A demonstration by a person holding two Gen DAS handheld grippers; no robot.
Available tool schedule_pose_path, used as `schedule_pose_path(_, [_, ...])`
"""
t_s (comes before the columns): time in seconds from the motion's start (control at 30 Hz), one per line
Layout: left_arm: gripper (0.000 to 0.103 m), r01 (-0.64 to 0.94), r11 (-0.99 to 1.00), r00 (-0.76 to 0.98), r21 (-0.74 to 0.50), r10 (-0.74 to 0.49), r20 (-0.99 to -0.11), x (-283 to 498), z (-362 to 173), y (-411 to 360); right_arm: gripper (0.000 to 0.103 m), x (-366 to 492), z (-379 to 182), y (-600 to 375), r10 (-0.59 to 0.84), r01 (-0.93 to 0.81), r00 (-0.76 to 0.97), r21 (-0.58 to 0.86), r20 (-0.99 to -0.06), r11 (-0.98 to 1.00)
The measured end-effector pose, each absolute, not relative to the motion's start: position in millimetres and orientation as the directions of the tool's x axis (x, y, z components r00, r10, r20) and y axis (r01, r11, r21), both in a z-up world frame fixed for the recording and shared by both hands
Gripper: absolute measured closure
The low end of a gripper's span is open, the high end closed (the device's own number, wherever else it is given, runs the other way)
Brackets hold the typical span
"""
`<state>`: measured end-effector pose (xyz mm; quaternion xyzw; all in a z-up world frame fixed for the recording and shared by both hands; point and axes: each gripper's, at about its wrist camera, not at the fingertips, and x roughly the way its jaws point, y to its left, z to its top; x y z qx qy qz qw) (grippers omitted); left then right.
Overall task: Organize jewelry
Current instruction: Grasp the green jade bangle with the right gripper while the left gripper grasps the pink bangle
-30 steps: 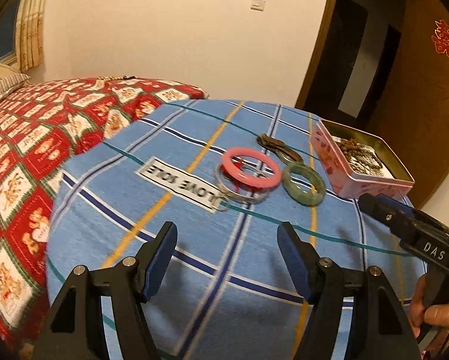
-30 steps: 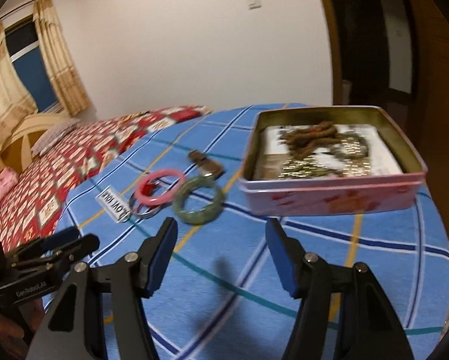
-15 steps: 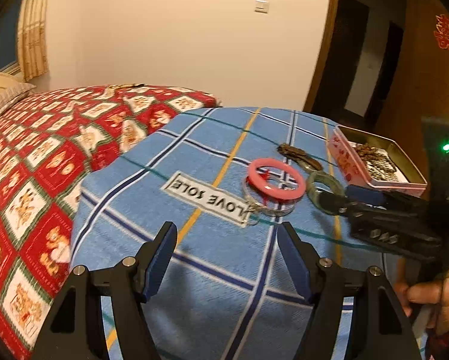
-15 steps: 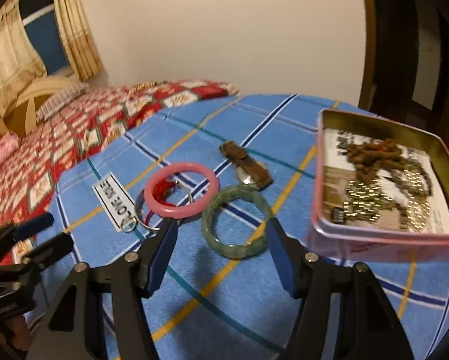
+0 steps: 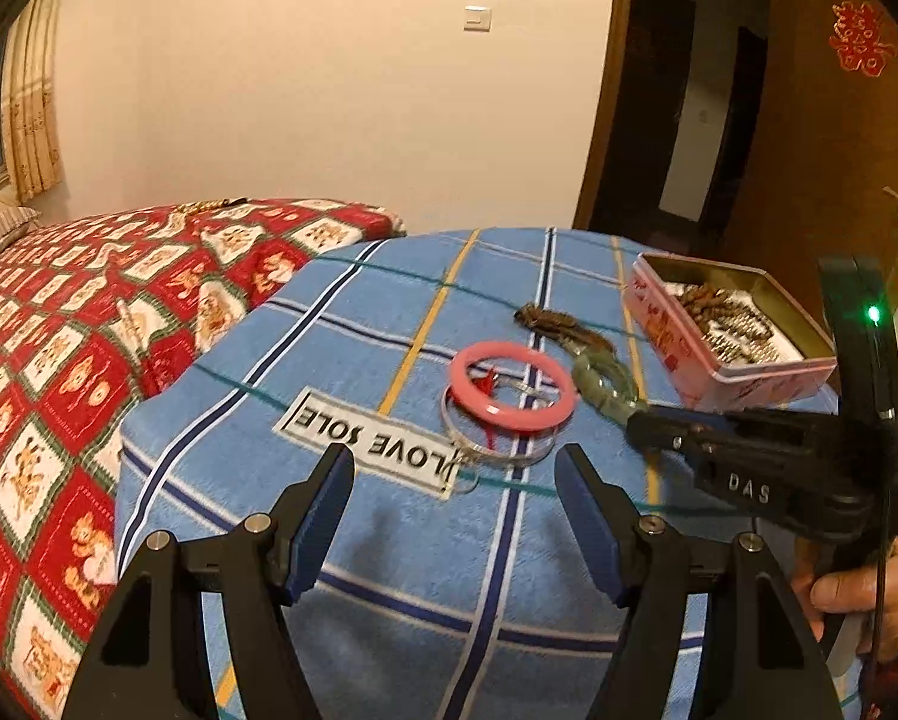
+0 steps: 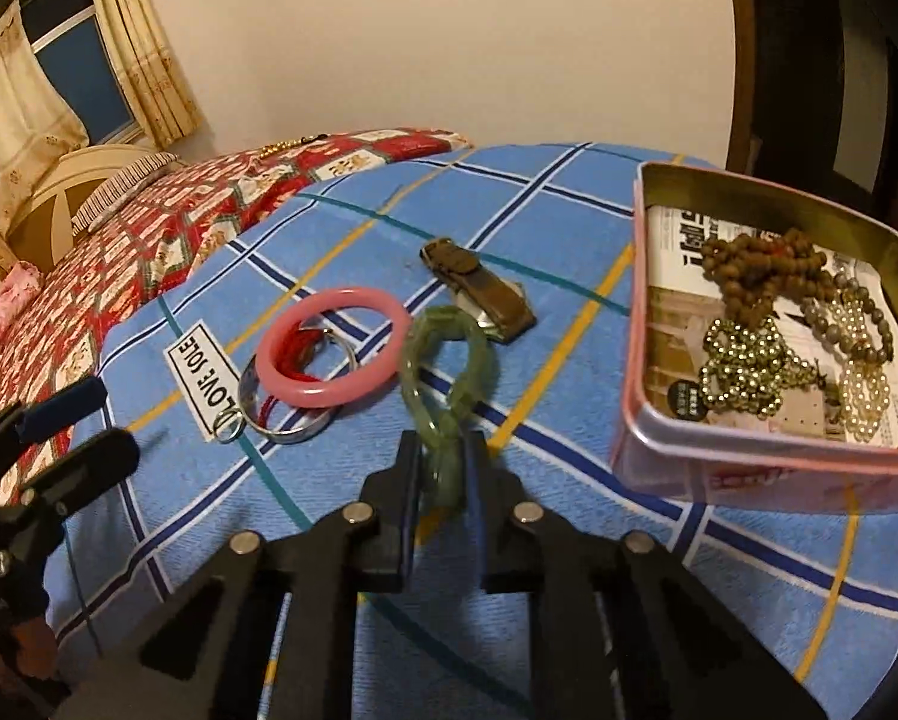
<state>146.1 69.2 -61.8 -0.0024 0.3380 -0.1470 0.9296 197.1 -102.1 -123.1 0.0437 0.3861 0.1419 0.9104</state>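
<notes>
A green bangle [image 6: 446, 319] lies on the blue checked cloth [image 6: 568, 228], its near rim between the fingers of my right gripper [image 6: 443, 444]. The jaws are closing and the pads press on that rim. The left wrist view has the right gripper [image 5: 640, 420] reaching in from the right onto the green bangle [image 5: 604, 381]. To its left a pink bangle [image 6: 329, 399] rests on a silver bangle [image 6: 287, 435] with red cord inside. My left gripper [image 5: 454, 480] hovers open and empty just short of the pink bangle [image 5: 511, 423].
An open pink tin [image 6: 748, 456] at the right holds several bead strings. A brown watch strap [image 6: 478, 291] lies behind the bangles. A "LOVE SOLE" label [image 6: 206, 381] is on the cloth. A bed with a red quilt [image 5: 59, 330] stands left. A person's hand [image 5: 856, 594] grips the right handle.
My right gripper moved forward and down to the green bangle and its jaws came together on the near rim. The left gripper stayed open and nearly still.
</notes>
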Motion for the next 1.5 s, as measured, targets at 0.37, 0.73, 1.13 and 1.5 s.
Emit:
schedule_pose_path(0.37, [0.056, 0.408, 0.909, 0.711, -0.087, -0.376, -0.594, 166, -54, 39, 0.087, 161, -103, -128, 0.323, -0.2, 0.766, 0.271, -0.556, 0.942])
schedule_pose_path(0.73, [0.063, 0.538, 0.843, 0.567, 0.0, -0.362, -0.74, 208, -82, -15, 0.087, 162, -114, -140, 0.35, -0.175, 0.739, 0.338, -0.576, 0.925])
schedule_pose_path(1.13, [0.092, 0.505, 0.861, 0.523, -0.053, -0.354, -0.775, 219, -96, -4, 0.076, 160, -120, -143, 0.389, -0.176, 0.677, 0.375, -0.625, 0.91])
schedule_pose_path(1.5, [0.093, 0.493, 0.847, 0.617, -0.198, -0.5, -0.608, 184, -37, 31, 0.071, 168, -112, -139, 0.321, -0.175, 0.692, 0.281, -0.646, 0.944])
